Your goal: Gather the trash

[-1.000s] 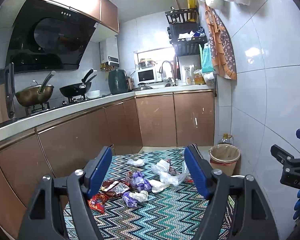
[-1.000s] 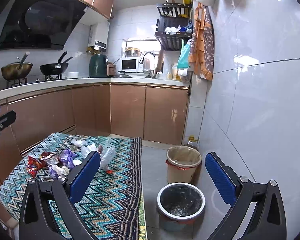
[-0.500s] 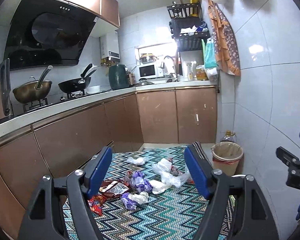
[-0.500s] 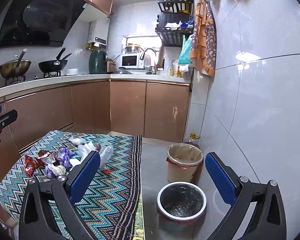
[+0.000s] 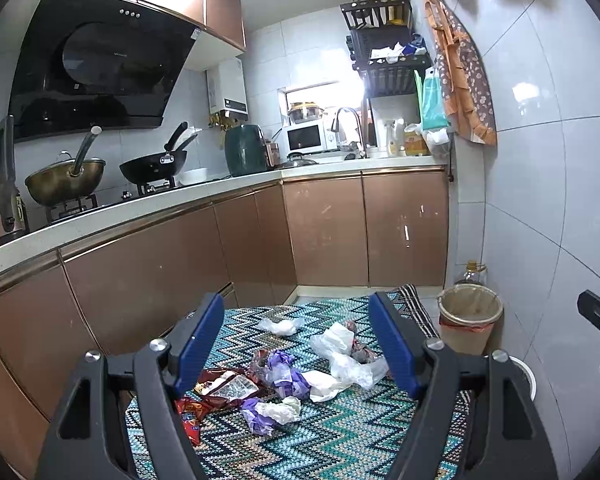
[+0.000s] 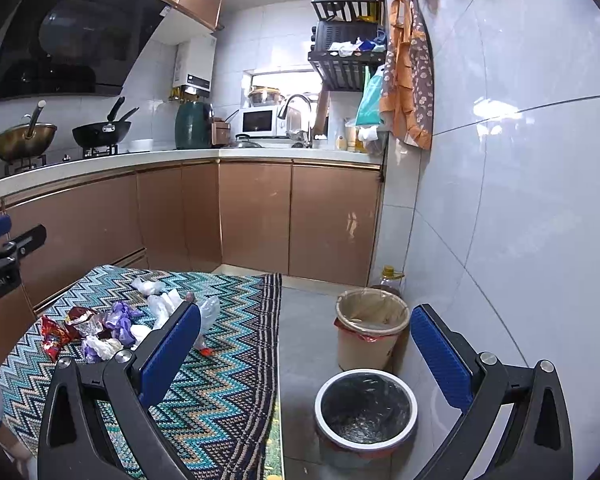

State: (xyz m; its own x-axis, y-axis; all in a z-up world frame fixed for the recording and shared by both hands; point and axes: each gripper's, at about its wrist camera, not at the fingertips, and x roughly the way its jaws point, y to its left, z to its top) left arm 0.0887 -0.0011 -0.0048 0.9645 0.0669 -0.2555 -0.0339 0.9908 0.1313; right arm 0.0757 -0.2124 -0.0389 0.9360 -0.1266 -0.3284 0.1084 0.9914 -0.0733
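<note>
- Nothing collected yet, it appears: crumpled wrappers and tissues (image 5: 300,368) lie scattered mid-frame on the zigzag rug (image 5: 340,440).
- Left hand-held gripper (image 5: 300,344) and right hand-held gripper (image 6: 306,350) both gape wide, empty.
- Two bins, the tan bin (image 6: 370,332) and the black-lined bin (image 6: 365,412), wait lower right.

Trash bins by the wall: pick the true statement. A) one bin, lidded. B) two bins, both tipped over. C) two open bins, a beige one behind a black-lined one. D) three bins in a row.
C: the right wrist view shows the beige bin upright behind the black-lined bin, both open.
</note>
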